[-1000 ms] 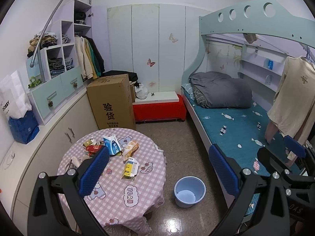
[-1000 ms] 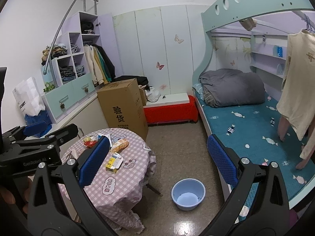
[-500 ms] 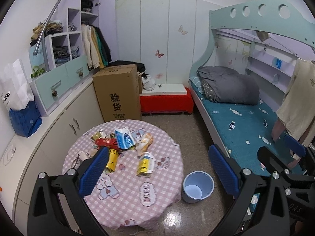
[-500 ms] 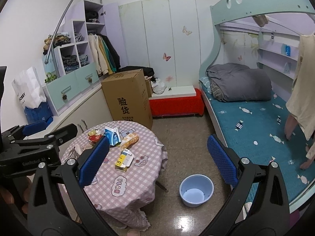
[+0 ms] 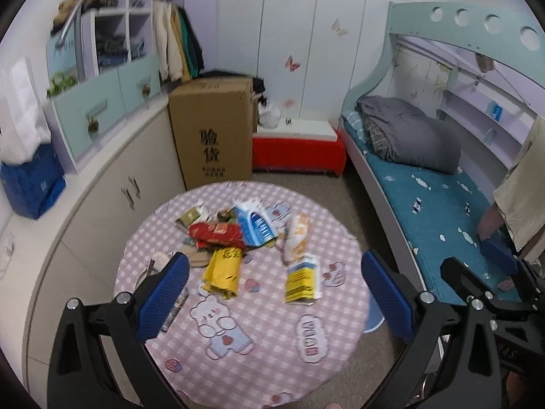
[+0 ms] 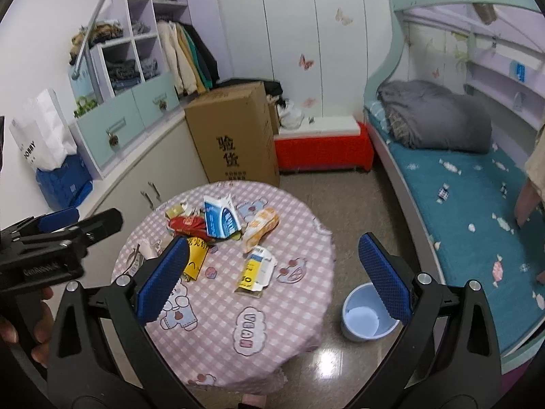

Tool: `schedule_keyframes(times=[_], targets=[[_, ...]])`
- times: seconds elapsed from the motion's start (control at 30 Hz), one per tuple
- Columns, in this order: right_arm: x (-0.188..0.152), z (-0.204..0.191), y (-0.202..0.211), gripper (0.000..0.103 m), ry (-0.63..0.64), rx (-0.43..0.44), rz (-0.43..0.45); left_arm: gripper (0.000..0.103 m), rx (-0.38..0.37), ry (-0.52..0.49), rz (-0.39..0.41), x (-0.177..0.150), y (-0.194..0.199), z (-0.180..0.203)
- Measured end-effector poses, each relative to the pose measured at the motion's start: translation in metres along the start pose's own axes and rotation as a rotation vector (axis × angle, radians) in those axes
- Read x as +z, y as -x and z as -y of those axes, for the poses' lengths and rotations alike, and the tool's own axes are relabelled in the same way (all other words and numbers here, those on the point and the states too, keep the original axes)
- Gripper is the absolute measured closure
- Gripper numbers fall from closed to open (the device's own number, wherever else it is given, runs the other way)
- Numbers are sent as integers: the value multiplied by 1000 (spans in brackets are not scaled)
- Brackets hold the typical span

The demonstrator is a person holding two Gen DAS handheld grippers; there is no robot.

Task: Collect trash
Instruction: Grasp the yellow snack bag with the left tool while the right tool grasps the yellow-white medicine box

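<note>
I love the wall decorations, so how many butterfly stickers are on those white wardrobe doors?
3 clear ones: an upper pale butterfly, a pink butterfly lower left of it, and a faint pink butterfly near the bottom. The cardboard box may hide more.

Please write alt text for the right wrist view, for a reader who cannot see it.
An open right gripper hovers above a round pink-checked table strewn with snack wrappers. An empty blue bin stands on the floor beside it, and the left gripper shows at the left edge.

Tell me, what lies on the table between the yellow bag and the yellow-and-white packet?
Only bare checked tablecloth separates yellow bag from yellow-and-white packet, shown in both views.
</note>
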State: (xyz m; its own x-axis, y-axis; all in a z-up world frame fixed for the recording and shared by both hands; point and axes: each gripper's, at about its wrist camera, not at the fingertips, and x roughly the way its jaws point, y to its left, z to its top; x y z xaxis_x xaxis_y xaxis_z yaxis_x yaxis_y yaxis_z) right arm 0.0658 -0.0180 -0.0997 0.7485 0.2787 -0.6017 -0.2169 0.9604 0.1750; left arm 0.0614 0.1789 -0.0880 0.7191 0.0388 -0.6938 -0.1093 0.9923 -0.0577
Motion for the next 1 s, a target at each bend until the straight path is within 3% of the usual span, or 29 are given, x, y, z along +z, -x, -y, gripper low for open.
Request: schedule_keyframes(times=[0.13, 0.3, 0.63, 0.83, 0.87, 0.9, 1.0], targets=[[-5, -13, -40, 5, -32, -13, -63, 4, -28, 58, -126, -4, -48, -52], [-22, -19, -101, 5, -91, -40, -187, 4, -56, 84, -258, -17, -107, -85], [-51, -12, -191, 6, -167, -90, -334, 4, 21, -78, -396, -36, -228, -88], [-65, -13, -230, 6, -191, -81, -381, 5, 17, -138, -434, -47, -266, -87], [-66, -14, -234, 6, -190, -81, -386, 13, 11, -140, -440, -48, -269, -88], [-68, -14, -240, 6, -190, -75, -394, 29, -3, -138, -447, -49, -270, -89], [-72, -16, -257, 10, -200, -70, -423, 52, -42, -101, -489, -53, -278, -95]])
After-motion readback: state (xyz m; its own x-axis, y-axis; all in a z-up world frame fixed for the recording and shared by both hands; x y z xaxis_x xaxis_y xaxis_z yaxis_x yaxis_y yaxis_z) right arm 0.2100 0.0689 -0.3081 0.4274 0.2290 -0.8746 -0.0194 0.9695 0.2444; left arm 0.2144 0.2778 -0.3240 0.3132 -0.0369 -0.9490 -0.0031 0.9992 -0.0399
